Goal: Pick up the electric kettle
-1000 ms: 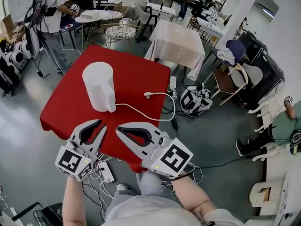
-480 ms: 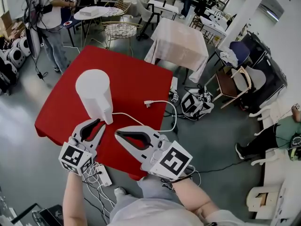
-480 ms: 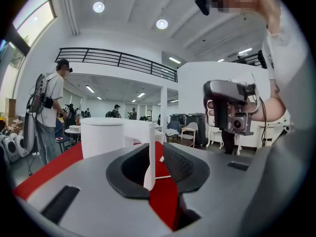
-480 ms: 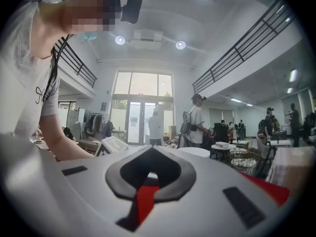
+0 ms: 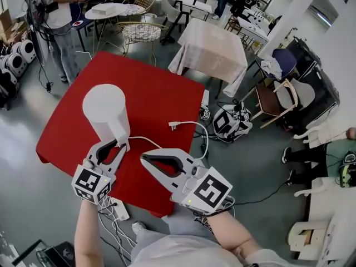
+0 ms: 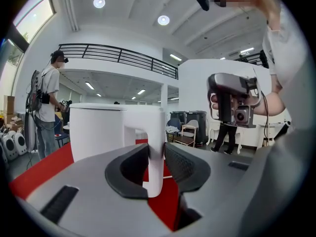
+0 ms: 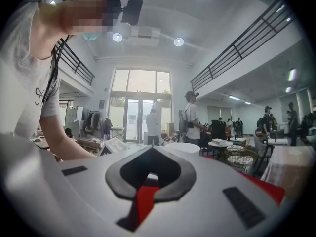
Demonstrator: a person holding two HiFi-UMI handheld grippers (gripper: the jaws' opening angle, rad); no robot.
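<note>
My left tongs (image 5: 114,145) are closed on the kettle (image 5: 105,113). In the left gripper view the white handle (image 6: 155,132) stands upright between the two dark pads (image 6: 129,169), and both tips press against its sides. The kettle's round body (image 6: 96,130) sits just beyond the tips and a little to their left, with its flat lid level. From the head view the kettle stands on the red tabletop (image 5: 161,93), directly ahead of my left tongs, its handle turned back toward them.

My right tongs (image 5: 143,158) hold nothing. In the right gripper view (image 7: 152,151) the tips meet at the front and leave only a diamond-shaped gap behind them, through which I see a sliver of red tabletop (image 7: 144,201). They hang just to the right of the left tongs, over the near part of the tabletop, close to the kettle but not touching it.

A white cord (image 5: 196,128) runs from the kettle's base, passing just ahead of the right tongs' tips, then loops out past the tabletop's right edge. Its plug (image 5: 174,125) lies loose on the red cloth, ahead of and slightly right of the right tongs.
</note>
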